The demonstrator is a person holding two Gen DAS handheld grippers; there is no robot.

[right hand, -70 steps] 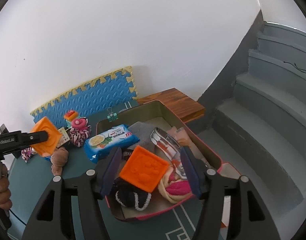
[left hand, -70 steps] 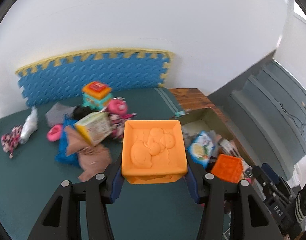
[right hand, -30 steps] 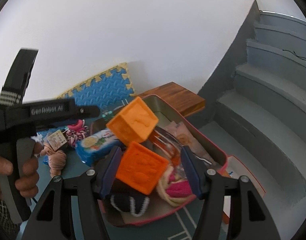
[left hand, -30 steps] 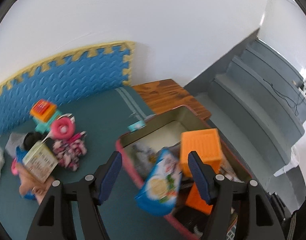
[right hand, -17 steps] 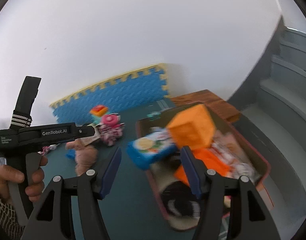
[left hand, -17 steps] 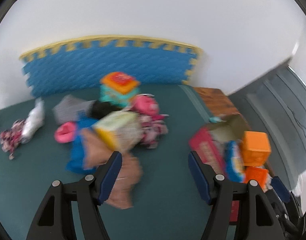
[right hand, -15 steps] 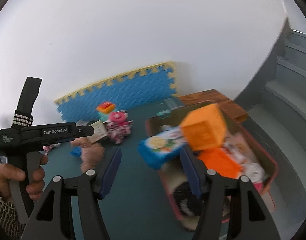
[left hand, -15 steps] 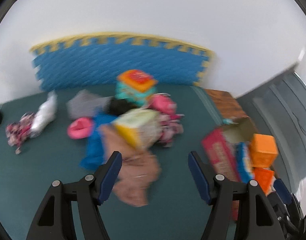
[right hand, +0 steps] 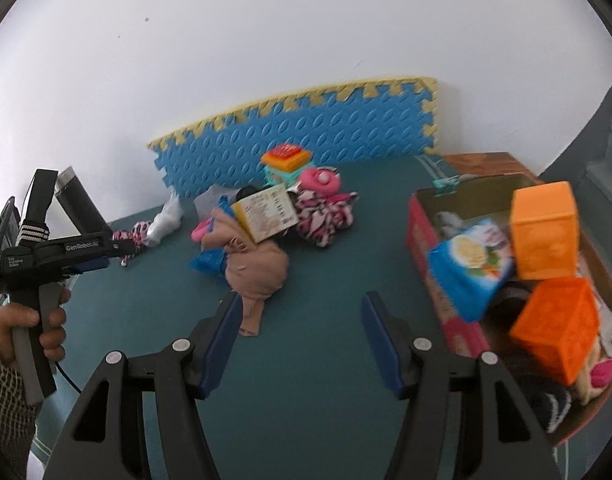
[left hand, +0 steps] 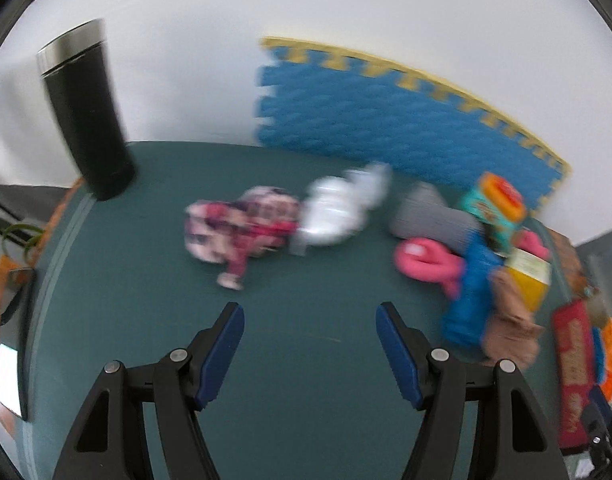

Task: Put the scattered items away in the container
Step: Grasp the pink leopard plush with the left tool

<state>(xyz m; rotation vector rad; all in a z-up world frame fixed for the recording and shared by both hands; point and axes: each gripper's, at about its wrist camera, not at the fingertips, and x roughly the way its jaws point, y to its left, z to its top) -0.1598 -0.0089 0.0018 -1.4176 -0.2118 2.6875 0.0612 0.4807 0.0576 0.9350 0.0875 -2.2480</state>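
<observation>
Both your grippers are empty right now. The left gripper (left hand: 310, 322) has its jaws spread wide over bare green mat (left hand: 306, 420), with the pink patterned cloth (left hand: 242, 232) and white bag (left hand: 338, 208) just ahead, blurry. The right gripper (right hand: 302, 312) is gaping too, near the tan cloth (right hand: 256, 270) in the pile. The box (right hand: 426, 248) sits at right, with two orange cubes (right hand: 544, 232) and a blue packet (right hand: 470, 268) piled in.

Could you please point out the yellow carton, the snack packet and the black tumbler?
Yellow carton (right hand: 266, 213), right wrist view, on its printed face.
Snack packet (right hand: 468, 264), right wrist view, on its blue front.
Black tumbler (left hand: 88, 116), left wrist view, on its dark body.
</observation>
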